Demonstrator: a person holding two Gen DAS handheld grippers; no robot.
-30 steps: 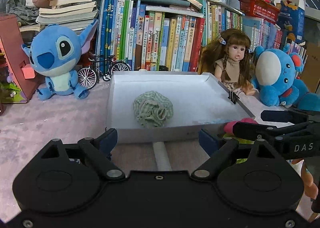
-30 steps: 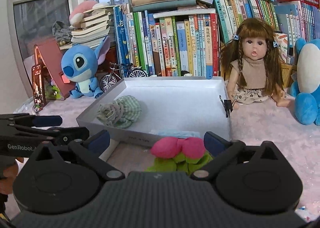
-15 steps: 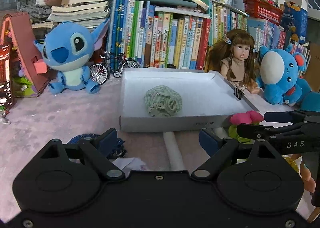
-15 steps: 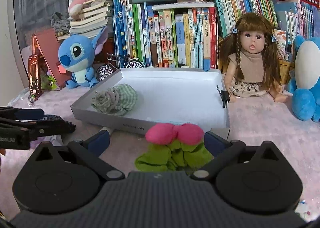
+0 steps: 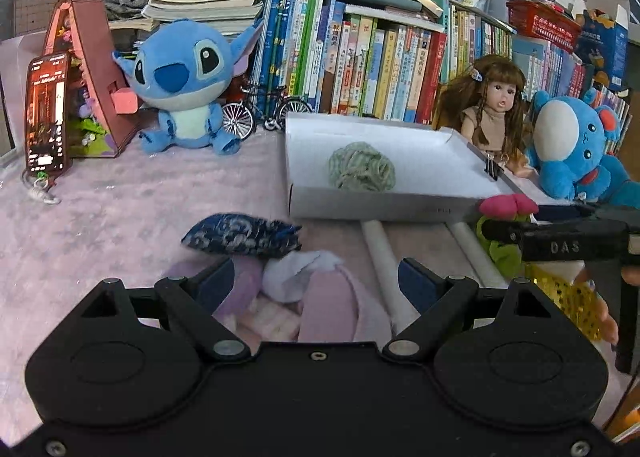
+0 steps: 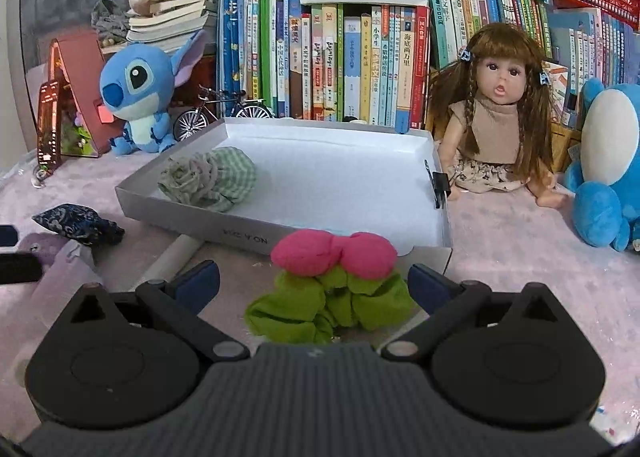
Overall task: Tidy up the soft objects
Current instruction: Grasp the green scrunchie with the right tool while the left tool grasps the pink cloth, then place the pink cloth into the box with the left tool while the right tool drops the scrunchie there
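Observation:
A white shallow box (image 5: 400,205) (image 6: 280,229) holds a green checked scrunchie (image 5: 362,166) (image 6: 208,179). My left gripper (image 5: 316,283) is open above a lilac and white soft toy (image 5: 304,289); a dark blue patterned pouch (image 5: 240,235) (image 6: 78,224) lies just beyond it. My right gripper (image 6: 314,283) is open around a pink and green scrunchie (image 6: 332,277) in front of the box; that scrunchie also shows in the left wrist view (image 5: 504,225).
A Stitch plush (image 5: 180,89), toy bicycle (image 5: 264,113), doll (image 6: 496,113) and blue plush (image 5: 572,145) stand around the box before a row of books (image 6: 340,57). White rods (image 5: 380,257) lie under the box front. A phone (image 5: 46,113) leans at left.
Both grippers have drawn back from the box and the left has swung left. The blue pouch and lilac toy have come into the left view. Both stay open.

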